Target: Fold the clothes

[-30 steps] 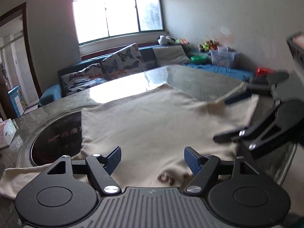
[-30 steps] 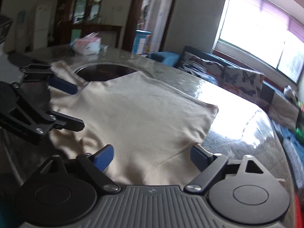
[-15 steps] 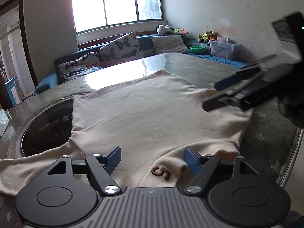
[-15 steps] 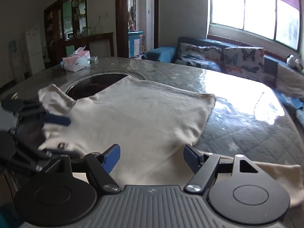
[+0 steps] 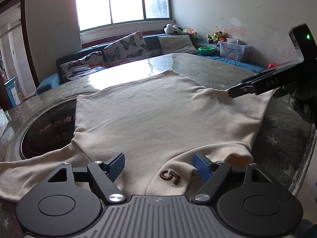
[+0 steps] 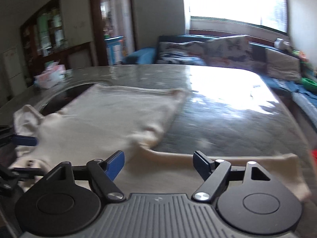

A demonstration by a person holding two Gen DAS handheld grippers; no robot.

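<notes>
Glossy table (image 5: 208,73) with cream shirt (image 5: 158,115) spread flat, clear bin (image 5: 233,50) of toys behind, left gripper (image 5: 159,165) wide over the collar, right gripper (image 6: 158,163) wide above a sleeve.

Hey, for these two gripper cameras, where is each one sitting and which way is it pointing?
Left wrist: sits on the left gripper, low over the cream shirt, facing the window and sofa; its own open fingers show, with the right gripper entering from the right.
Right wrist: sits on the right gripper, over a sleeve, facing the doorway and table; blurred; the left gripper shows at the left edge.
Shared: shirt, table, sofa.
</notes>
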